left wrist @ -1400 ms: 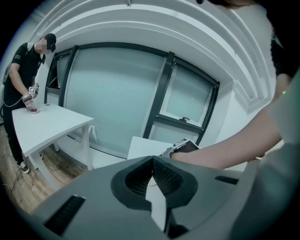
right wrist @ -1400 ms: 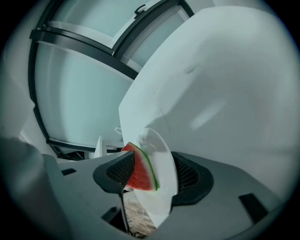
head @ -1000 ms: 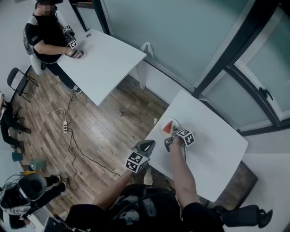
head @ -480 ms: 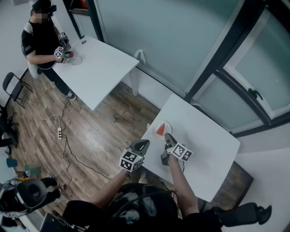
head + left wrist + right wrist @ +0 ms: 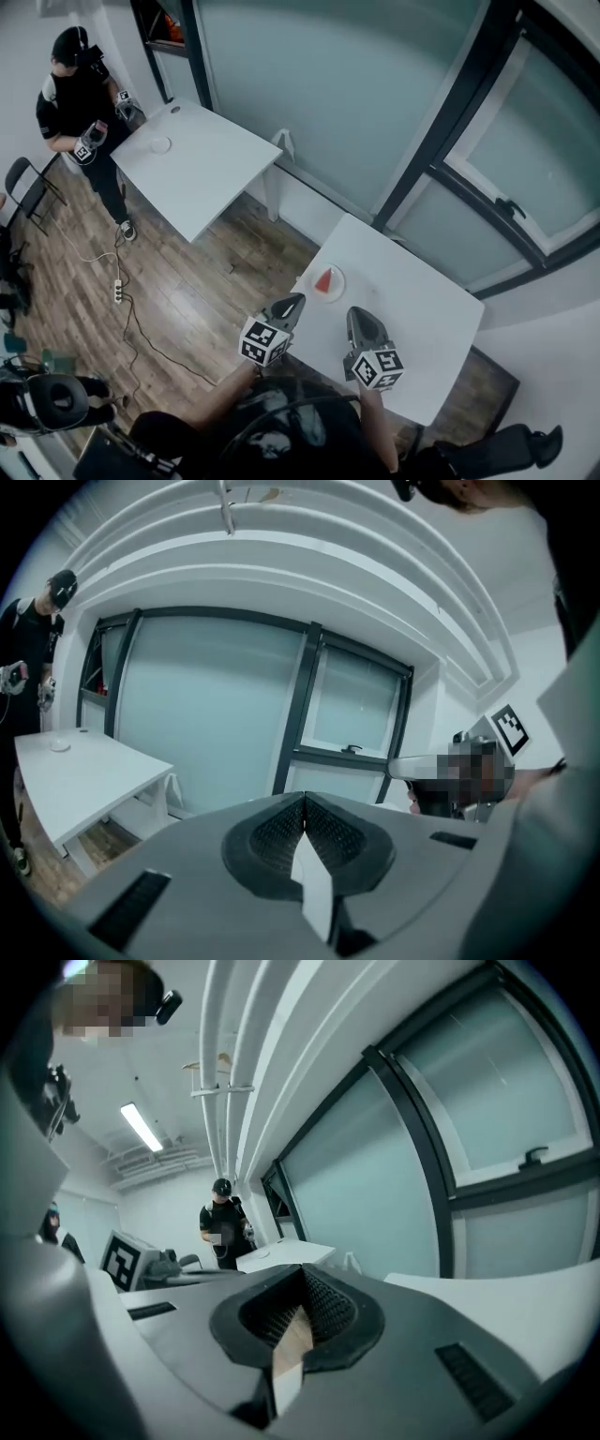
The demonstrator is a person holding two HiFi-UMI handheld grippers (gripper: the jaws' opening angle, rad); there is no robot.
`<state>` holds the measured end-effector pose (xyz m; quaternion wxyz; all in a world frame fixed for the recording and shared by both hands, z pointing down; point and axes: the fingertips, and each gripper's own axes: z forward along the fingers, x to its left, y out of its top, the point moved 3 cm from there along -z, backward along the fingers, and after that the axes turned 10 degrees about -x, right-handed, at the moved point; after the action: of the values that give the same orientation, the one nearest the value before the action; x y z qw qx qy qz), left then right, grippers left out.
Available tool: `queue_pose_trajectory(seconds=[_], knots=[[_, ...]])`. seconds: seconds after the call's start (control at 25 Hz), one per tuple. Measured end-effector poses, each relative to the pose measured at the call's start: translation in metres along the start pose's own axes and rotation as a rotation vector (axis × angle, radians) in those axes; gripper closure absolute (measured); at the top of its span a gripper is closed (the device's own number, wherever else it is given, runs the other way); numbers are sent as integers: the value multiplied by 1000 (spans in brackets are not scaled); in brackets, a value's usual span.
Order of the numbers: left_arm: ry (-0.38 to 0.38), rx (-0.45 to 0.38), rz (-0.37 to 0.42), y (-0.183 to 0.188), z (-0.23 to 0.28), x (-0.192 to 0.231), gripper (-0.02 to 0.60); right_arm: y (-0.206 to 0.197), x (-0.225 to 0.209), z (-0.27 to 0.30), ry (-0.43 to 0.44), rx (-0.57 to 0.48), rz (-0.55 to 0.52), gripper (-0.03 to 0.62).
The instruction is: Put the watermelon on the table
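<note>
Both the grey left gripper (image 5: 293, 303) and grey right gripper (image 5: 357, 317) are pressed together and empty, seemingly because the red watermelon wedge (image 5: 323, 279) at twelve o'clock already lies on its round white plate (image 5: 338, 284) atop the white table (image 5: 412, 309).

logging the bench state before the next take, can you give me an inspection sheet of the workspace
surface: near white table, bare except for one plate by its left corner
job's things: watermelon slice lying on the small plate, on the table
clutter: nothing seen
grippers: left gripper and right gripper both shut and empty, neither touching the plate
cables: power strip with its cable on the wood floor, left of the table
surroundings: second white table with another person standing at it; glass partition behind
</note>
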<state>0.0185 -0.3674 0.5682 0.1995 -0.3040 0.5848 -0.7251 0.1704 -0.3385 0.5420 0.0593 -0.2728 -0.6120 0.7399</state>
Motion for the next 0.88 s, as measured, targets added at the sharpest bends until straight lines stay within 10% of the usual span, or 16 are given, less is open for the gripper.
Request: queue_pose_trajectory(seconds=[0.88], knots=[[-51,-50,24,19,-2,-18,577,2,2,-3,-78,11,-126,585]])
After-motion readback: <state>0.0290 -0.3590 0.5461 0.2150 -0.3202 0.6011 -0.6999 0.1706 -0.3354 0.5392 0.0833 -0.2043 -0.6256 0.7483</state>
